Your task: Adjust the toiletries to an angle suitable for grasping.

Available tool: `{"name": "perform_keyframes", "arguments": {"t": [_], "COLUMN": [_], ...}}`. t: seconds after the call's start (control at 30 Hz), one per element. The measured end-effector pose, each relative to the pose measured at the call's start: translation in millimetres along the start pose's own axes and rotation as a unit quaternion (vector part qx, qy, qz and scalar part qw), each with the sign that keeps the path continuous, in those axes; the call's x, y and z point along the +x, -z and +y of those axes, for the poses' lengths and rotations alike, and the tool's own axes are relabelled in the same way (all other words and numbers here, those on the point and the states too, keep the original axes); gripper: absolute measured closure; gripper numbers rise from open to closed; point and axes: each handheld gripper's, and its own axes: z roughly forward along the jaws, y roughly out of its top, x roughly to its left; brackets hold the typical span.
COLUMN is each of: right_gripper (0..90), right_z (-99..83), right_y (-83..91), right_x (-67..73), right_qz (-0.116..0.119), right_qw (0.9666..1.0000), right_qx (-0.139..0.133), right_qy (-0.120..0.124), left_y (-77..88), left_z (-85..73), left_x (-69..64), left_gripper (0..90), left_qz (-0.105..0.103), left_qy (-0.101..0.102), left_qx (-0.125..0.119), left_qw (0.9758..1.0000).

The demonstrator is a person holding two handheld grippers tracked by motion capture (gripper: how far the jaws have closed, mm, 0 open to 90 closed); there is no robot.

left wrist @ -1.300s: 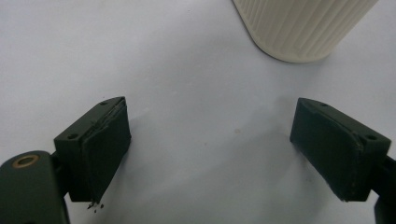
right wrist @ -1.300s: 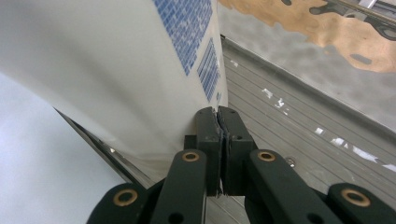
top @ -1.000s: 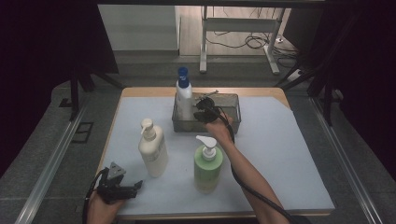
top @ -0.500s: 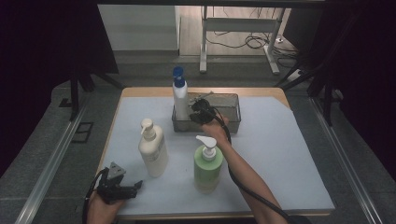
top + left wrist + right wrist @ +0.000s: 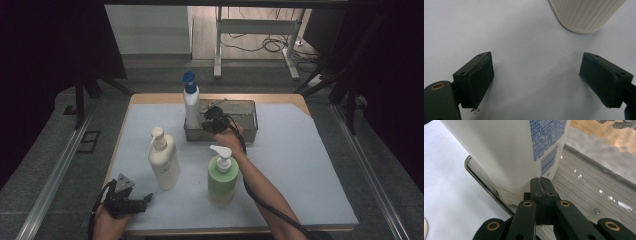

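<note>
Blue-capped bottle (image 5: 190, 102) in tray (image 5: 247, 134); two pump bottles (image 5: 163, 159) before it.

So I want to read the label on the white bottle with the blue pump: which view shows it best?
The right gripper view: the bottle is close up, with its blue print and barcode showing. The high view shows the whole bottle standing in the tray, too small to read.

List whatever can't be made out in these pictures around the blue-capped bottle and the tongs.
- Bottle base, high view: hidden by the bin wall.
- Bottle top, right gripper view: cut off by the upper edge.
- Right tongs contact with the bottle: they are shut and close against it, touching or not unclear.
- Cream bottle, left gripper view: upper part cut off.
- Label print: too small.
</note>
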Motion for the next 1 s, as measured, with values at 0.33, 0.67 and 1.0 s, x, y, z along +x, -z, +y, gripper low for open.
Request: {"name": "perform_keyframes", "arguments": {"t": [0.33,0.67,1.0], "right_gripper": [63.8,42.1,35.1], "right_z": [-1.2,-3.9,-6.4], "right_y": [13.8,38.1,58.2], "right_x": [-6.2,-12.3,-8.6], "right_qz": [-0.013,0.001,0.015], "right_qw": [0.9998,0.9992,0.9979], "right_qx": [-0.013,-0.035,-0.053], "right_qy": [0.002,0.018,0.035], "left_y": [0.0,-0.1,-0.1], "left_z": [-0.1,-0.2,-0.3], "left_x": [-0.1,-0.2,-0.3], "left_gripper": [12.2,12.2,12.2], "left_qz": [0.000,0.001,0.001], "left_qy": [0.000,0.000,0.000], "left_qx": [0.000,-0.001,-0.001], "left_qw": [1.0000,1.0000,1.0000]}}
